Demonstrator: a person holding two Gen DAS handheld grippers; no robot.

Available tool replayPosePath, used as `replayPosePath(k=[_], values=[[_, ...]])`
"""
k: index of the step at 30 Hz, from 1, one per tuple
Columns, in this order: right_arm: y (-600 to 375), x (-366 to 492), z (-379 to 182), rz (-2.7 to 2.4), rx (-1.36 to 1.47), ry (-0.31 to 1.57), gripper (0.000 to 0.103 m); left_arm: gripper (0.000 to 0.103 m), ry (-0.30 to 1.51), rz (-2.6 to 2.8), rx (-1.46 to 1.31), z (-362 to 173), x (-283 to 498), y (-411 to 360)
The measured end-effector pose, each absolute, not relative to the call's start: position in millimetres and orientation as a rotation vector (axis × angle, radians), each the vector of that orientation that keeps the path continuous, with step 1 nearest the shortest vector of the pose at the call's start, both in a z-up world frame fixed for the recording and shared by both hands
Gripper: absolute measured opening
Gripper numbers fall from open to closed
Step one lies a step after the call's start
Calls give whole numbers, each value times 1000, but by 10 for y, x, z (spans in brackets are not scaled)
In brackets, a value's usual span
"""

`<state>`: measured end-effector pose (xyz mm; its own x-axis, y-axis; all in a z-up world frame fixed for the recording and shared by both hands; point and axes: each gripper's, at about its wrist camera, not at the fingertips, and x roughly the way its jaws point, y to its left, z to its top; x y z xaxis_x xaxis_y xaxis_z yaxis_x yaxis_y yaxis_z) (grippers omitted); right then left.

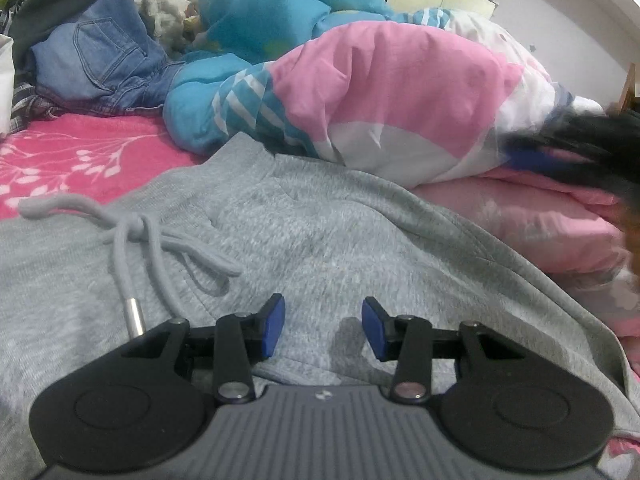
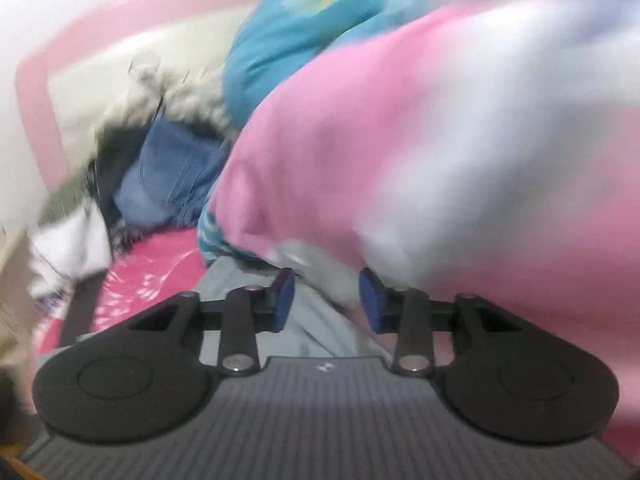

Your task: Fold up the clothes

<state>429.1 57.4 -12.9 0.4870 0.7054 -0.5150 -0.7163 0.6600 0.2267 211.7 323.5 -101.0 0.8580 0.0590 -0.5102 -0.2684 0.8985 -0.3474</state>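
Note:
Grey sweatpants [image 1: 304,240] lie spread on the bed, with their knotted drawstring [image 1: 136,236] and its metal tip at the left. My left gripper [image 1: 323,330] hovers just over the grey fabric, open and empty. My right gripper [image 2: 326,300] is open and empty too, over a strip of the grey fabric [image 2: 320,336], close to the pink and white quilt [image 2: 400,140]. The right wrist view is blurred by motion. The other gripper shows as a dark blur at the right edge of the left wrist view [image 1: 560,152].
A pink, white and blue quilt [image 1: 400,92] is bunched behind the sweatpants. Blue jeans [image 1: 104,60] and other clothes are piled at the back left. A pink flowered blanket [image 1: 72,156] covers the bed. A pink pillow [image 1: 540,220] lies at the right.

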Motion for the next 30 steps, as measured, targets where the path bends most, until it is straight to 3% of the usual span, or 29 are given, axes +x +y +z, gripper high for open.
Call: replayPosePath(k=[5,12,15,18,23,30], values=[[-913,3880,51,648,-53,743,39,45,516,178,-420,-1008,2121,3231],[-2010,3325,-474,384,-10,840,41,45,534,186,-386,-980,2144,3184],[-2563,3021,-529,300,43,816,45,54,550,185,-359,-932,2165,3140],[-2683,2627,-585,284,3,781,52,66,547,234,-271,-797,2130,2987],[-2733,1796,-644,245,-263,679,57,69,518,173,-161,-556,2035,2510],[-2821,1007,-770,215,-423,633,57,69,592,4,52,-569,2244,1431]])
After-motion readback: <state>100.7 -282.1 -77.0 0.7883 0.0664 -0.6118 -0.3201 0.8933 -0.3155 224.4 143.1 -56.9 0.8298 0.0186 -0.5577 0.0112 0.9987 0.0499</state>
